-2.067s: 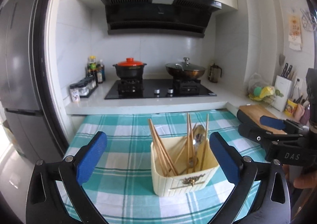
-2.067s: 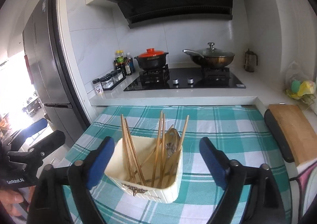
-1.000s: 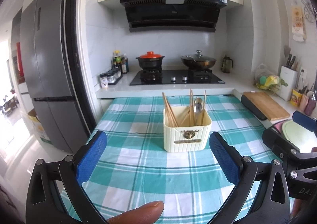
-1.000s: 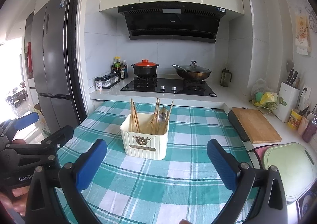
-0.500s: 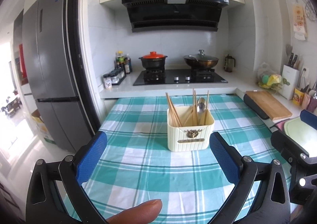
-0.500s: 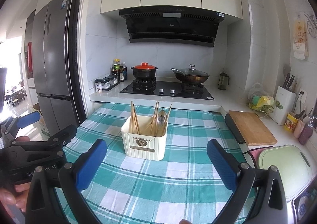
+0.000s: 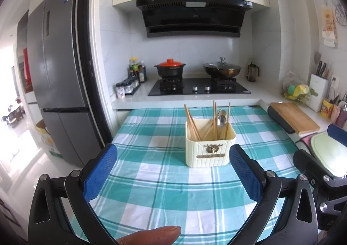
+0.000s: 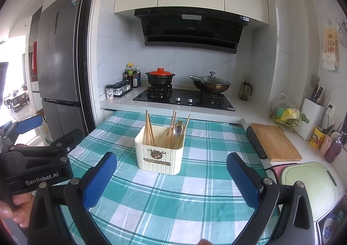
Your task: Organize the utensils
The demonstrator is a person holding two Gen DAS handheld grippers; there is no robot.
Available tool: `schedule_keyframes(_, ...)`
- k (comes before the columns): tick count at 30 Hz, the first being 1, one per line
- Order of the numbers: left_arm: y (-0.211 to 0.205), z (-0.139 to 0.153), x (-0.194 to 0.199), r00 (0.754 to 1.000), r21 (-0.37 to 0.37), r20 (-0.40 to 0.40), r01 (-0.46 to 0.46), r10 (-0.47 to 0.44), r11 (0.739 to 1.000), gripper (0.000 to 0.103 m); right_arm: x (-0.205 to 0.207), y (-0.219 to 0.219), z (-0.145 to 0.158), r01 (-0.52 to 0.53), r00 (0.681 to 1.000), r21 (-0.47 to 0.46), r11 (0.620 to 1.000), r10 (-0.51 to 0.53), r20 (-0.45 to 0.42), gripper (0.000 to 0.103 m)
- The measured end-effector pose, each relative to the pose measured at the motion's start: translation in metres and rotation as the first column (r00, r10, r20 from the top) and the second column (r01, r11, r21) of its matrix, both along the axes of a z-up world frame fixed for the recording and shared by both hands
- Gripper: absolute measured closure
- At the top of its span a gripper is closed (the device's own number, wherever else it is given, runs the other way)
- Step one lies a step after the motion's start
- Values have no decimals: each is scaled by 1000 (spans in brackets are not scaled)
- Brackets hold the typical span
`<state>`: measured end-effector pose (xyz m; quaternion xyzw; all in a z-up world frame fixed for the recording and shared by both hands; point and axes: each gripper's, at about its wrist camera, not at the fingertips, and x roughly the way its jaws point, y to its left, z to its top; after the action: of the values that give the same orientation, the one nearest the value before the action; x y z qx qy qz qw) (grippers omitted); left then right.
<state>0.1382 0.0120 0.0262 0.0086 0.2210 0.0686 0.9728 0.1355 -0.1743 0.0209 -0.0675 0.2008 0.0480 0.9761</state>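
Both hand-held grippers, left (image 7: pixel 173 171) and right (image 8: pixel 171 176), hover spread apart and empty, since chopsticks (image 8: pixel 149 131) and spoon (image 8: pixel 179 129) already stand in the cream utensil holder (image 8: pixel 160 156).

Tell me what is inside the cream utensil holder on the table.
The cream holder has wooden chopsticks leaning upright and a metal spoon among them. Its walls hide their lower ends and anything on the bottom.

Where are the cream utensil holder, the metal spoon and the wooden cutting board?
cream utensil holder (image 7: pixel 207 154): left wrist view, on its ribbed front wall.
metal spoon (image 8: pixel 179 129): right wrist view, on its bowl above the holder's rim.
wooden cutting board (image 8: pixel 275 142): right wrist view, on its top face.
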Motion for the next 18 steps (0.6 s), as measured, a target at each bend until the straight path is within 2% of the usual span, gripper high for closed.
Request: schedule_keyframes(18, -4, 4, -2, 1000, 0, 5, 13, -13, 1000, 0, -1, 1, -1, 6, 1000, -2, 1000, -6, -1, 0)
